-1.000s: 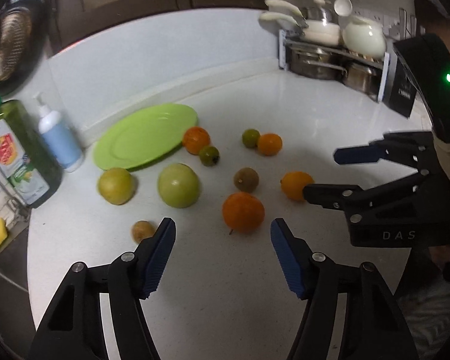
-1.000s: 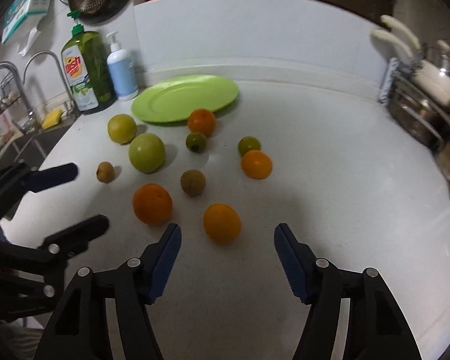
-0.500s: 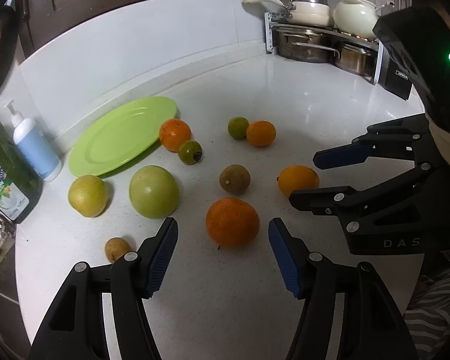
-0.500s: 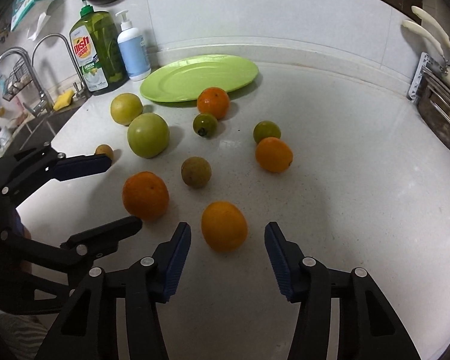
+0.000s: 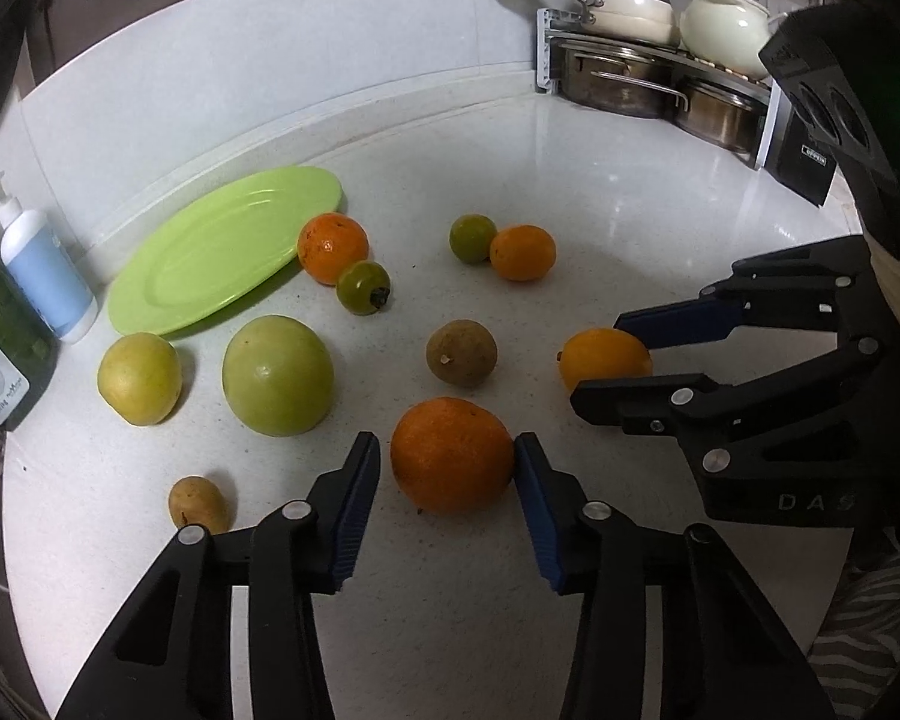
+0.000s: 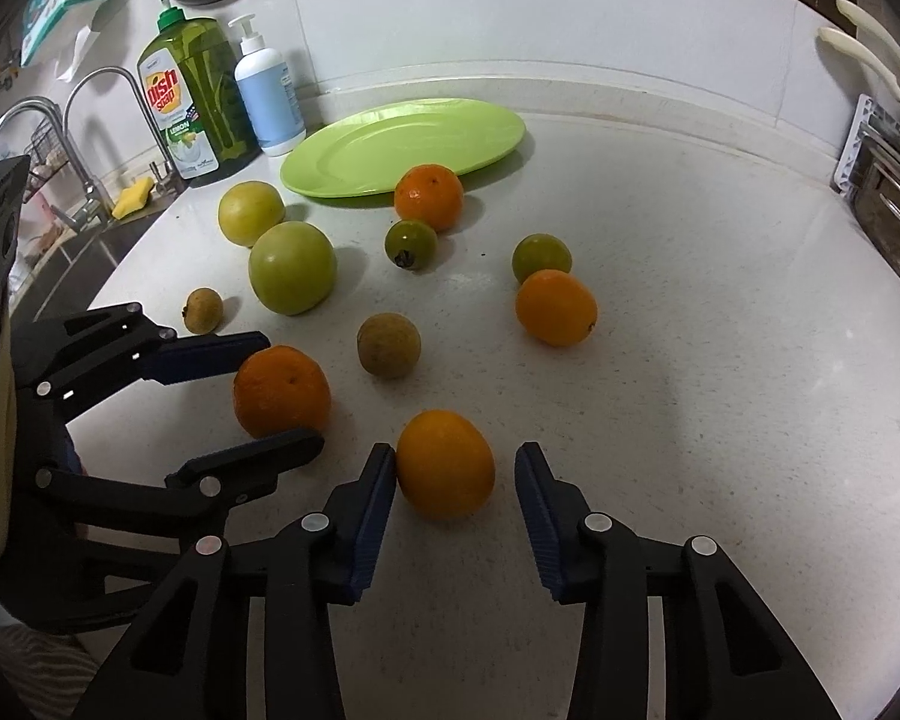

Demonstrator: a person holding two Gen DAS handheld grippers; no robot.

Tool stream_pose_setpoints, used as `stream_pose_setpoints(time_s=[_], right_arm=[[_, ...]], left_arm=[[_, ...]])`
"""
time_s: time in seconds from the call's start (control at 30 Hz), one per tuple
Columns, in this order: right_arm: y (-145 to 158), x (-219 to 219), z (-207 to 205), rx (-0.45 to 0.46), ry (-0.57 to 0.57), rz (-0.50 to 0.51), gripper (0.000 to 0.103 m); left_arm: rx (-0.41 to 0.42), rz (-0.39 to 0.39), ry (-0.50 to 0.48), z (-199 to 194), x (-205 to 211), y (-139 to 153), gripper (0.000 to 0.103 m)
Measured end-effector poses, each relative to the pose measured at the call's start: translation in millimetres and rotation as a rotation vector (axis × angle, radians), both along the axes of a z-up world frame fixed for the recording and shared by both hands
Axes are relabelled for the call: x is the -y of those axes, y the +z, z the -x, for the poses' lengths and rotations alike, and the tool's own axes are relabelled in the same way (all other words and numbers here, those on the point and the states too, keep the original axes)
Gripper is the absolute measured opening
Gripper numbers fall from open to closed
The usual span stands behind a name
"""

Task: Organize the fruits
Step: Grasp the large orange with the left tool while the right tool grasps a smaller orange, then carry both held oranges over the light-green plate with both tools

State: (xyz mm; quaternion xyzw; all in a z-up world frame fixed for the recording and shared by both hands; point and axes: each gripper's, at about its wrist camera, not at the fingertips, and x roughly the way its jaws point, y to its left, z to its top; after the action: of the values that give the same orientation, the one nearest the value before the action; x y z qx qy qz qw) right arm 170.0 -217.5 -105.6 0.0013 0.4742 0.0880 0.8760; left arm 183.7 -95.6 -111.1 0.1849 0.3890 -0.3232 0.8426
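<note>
Each orange [image 5: 452,454] is straddled by open jaws, nothing gripped yet. Firm, round, roll-prone skins; best squeezed gently across the widest middle.

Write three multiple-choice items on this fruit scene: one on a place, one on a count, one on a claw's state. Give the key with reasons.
1. Where does the green plate lie?
A. by the backsplash, next to the soap bottles
B. inside the sink
C. on the pot rack

2. How many fruits are on the plate?
A. three
B. none
C. one

3. How is the left claw set around the dark orange?
A. shut tight above it
B. open, with a finger on each side of it
C. open, far from any fruit

Key: 1 A, the plate sits at the wall beside the blue pump bottle. 2 B, its surface is bare and all fruit lies on the counter. 3 B, the blue pads flank the orange, with a gap showing on one side.
</note>
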Motion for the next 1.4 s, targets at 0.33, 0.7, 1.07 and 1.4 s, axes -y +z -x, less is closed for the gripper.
stream_pose_setpoints(time_s=[0.33, 0.7, 1.07, 1.4], right_arm=[[-1.6, 0.8, 0.7, -0.006, 0.003, -0.021, 0.034], [10.1, -0.9, 8.7, 0.025, -0.011, -0.026, 0.034], [47.1, -18.7, 13.4, 0.132, -0.01, -0.026, 0.034], [78.6, -36.8, 3.5, 0.227, -0.005, -0.029, 0.034]], left_arm=[[-0.039, 0.04, 0.055, -2.1, -3.4, 1.4, 0.041], [-0.026, 0.09, 0.137, 5.0, -19.0, 19.7, 0.041], [0.042, 0.13, 0.218, 8.8, -46.1, 56.9, 0.041], [0.137, 0.134, 0.29, -0.3, -71.5, 94.1, 0.041]])
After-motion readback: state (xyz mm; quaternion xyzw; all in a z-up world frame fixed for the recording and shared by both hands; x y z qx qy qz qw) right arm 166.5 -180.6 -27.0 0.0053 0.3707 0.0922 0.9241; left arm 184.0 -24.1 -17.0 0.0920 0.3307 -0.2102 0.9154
